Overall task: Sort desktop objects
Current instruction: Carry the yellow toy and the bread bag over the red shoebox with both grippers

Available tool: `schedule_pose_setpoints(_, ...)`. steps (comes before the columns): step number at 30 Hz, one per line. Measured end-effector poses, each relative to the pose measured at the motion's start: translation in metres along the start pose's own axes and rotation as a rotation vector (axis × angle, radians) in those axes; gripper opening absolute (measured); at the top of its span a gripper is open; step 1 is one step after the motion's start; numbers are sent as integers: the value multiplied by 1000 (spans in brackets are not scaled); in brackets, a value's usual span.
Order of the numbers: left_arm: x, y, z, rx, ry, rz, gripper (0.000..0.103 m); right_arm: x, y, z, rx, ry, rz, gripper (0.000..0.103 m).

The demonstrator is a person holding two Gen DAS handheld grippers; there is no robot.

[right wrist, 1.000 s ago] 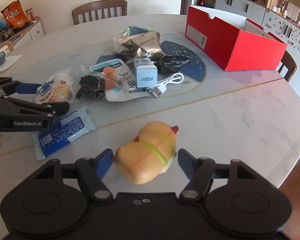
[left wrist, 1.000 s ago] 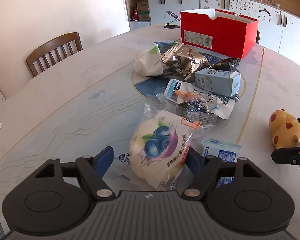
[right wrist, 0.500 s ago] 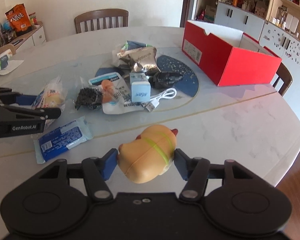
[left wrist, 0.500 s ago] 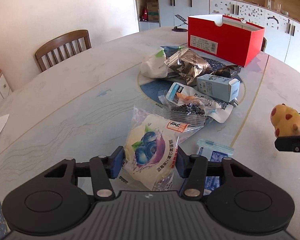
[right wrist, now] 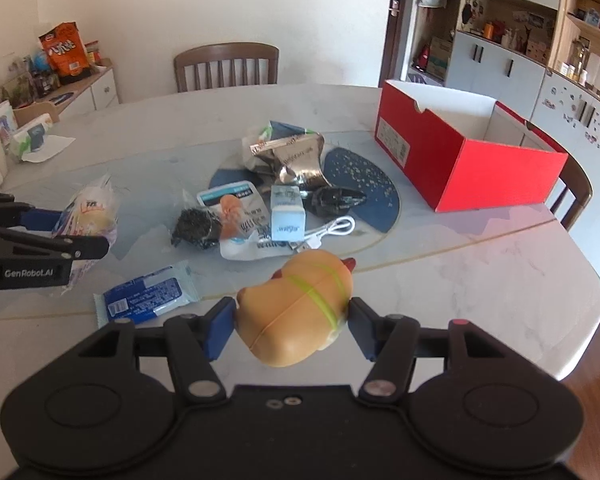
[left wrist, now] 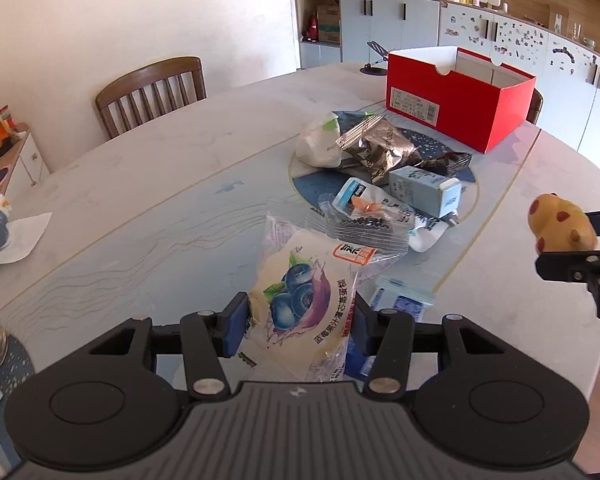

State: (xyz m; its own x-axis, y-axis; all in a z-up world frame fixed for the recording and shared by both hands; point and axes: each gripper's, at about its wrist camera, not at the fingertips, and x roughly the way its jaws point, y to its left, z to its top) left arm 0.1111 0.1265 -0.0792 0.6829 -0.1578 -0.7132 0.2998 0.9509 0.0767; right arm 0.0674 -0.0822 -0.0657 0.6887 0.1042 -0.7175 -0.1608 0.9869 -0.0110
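Note:
My left gripper (left wrist: 298, 326) is shut on a blueberry cake packet (left wrist: 300, 312), lifted off the table; the same packet (right wrist: 86, 220) shows at the left of the right wrist view. My right gripper (right wrist: 292, 322) is shut on a yellow duck toy (right wrist: 300, 310), also raised, and the duck (left wrist: 560, 226) appears at the right edge of the left wrist view. An open red box (right wrist: 460, 160) stands at the far right of the marble table (right wrist: 460, 264).
A heap remains mid-table: a silver foil bag (right wrist: 296, 156), a small blue carton (right wrist: 286, 218), a white cable (right wrist: 332, 232), a black-bead bag (right wrist: 196, 228), a white pouch (left wrist: 320, 146). A blue wipes pack (right wrist: 148, 298) lies near. Wooden chairs (right wrist: 228, 66) ring the table.
Both grippers closed on their objects, the left on the cake packet and the right on the duck, then rose from the table with them.

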Motion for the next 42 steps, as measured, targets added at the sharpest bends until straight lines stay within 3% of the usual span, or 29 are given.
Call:
schedule_pose_setpoints(14,-24,-46,34,-91,8,42,50,-16,-59,41,-68,-63,120,61)
schedule_pose_setpoints(25,-6,-110,101,-150,-10,43,50,1,-142,95,-150,-82,204,61)
schedule_pose_setpoints(42,39,-181,200,-109,-37,70,50,32,-242,163,-190,-136,250,61)
